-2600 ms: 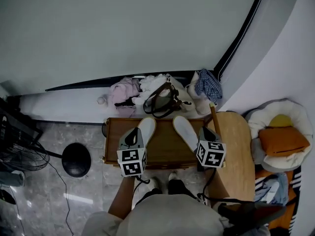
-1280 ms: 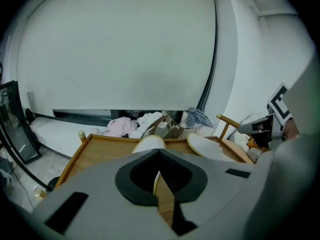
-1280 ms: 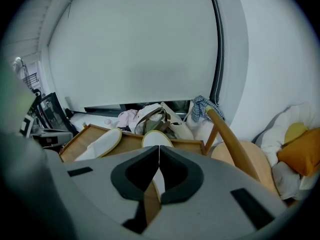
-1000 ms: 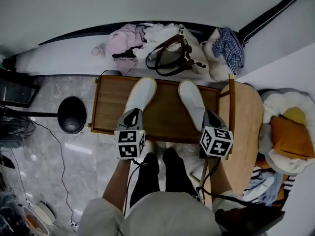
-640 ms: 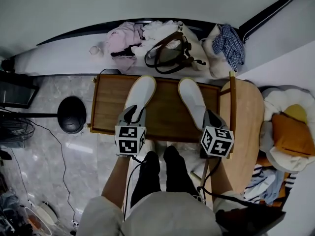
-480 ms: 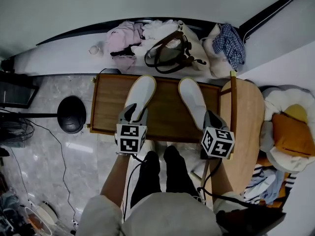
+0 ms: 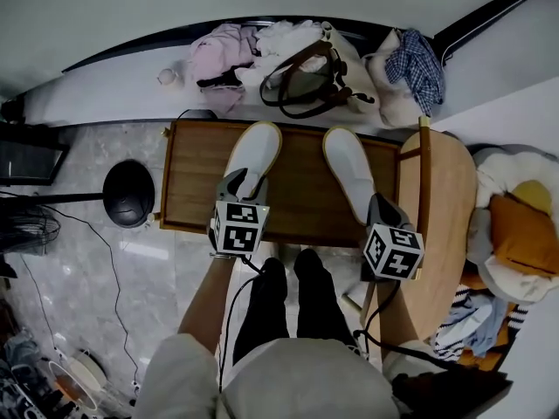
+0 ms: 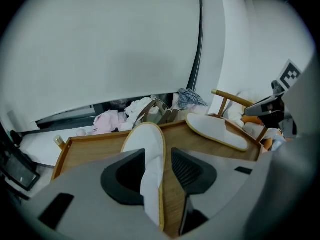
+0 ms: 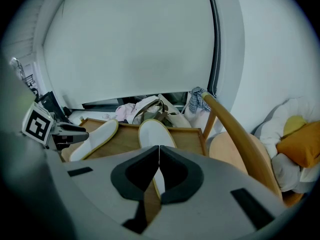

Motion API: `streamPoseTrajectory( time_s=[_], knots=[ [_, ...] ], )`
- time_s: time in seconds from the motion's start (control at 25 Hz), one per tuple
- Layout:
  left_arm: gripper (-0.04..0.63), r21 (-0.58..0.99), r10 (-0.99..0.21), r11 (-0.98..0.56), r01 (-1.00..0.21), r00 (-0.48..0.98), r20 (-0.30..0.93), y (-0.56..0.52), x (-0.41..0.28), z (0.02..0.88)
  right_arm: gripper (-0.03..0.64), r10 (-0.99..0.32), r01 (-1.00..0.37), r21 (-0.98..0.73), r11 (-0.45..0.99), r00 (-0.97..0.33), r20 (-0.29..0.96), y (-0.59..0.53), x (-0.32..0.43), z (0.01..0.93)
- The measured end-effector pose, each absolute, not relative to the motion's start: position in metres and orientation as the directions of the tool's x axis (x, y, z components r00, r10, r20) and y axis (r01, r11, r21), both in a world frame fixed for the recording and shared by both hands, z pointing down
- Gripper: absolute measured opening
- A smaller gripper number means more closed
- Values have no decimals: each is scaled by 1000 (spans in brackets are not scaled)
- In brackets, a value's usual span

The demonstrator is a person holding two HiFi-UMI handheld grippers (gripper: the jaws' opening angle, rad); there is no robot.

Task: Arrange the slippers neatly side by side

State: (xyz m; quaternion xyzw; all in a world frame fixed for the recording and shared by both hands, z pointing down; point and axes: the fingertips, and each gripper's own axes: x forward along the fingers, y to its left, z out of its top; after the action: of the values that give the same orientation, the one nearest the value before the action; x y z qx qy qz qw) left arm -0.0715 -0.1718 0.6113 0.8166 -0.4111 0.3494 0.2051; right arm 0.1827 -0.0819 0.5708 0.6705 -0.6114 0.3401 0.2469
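Two white slippers with yellow rims lie toes-away on a low wooden tray table (image 7: 192, 173). The left slipper (image 7: 253, 157) leans slightly right and the right slipper (image 7: 348, 171) leans slightly left. They sit apart. My left gripper (image 7: 238, 183) is at the left slipper's heel. Its jaws are opening, and the heel (image 8: 150, 184) stands loose between the spread pads. My right gripper (image 7: 378, 206) is at the right slipper's heel (image 9: 156, 180). Its tips (image 9: 159, 151) are closed together over that heel.
Along the wall behind the table lie a brown-handled bag (image 7: 306, 81), pink clothes (image 7: 218, 59) and a checked cloth (image 7: 419, 55). A wooden chair (image 7: 437, 225) stands to the right, with cushions (image 7: 524, 234) beyond it. A black round base (image 7: 128, 192) and cables are on the floor to the left.
The left gripper's jaws, closed on the left slipper's heel a second ago, have spread apart. Both slippers stay where they were. The right gripper holds its place.
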Motion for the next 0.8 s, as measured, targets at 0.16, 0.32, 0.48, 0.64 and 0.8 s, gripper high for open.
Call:
streamPoseTrajectory(
  time_s=[0.16, 0.32, 0.48, 0.64, 0.8],
  knots=[
    [152, 34, -487, -599, -800, 397, 778, -173, -68, 622, 34, -642, -988, -87, -131, 18, 766, -78, 186, 573],
    [152, 14, -476, -603, -797, 374, 796, -177, -66, 630, 34, -635, -987, -90, -135, 17, 772, -77, 189, 576],
    [138, 4, -477, -587, -810, 349, 807, -179, -68, 635, 34, -633, -986, -97, -134, 10, 774, -80, 189, 578],
    [90, -11, -488, -562, -827, 321, 811, -182, -72, 636, 34, -632, -986, -107, -130, -1, 775, -81, 187, 579],
    [38, 9, -498, -510, -860, 304, 813, -186, -77, 639, 34, -631, -985, -111, -129, -5, 776, -83, 188, 580]
  ],
)
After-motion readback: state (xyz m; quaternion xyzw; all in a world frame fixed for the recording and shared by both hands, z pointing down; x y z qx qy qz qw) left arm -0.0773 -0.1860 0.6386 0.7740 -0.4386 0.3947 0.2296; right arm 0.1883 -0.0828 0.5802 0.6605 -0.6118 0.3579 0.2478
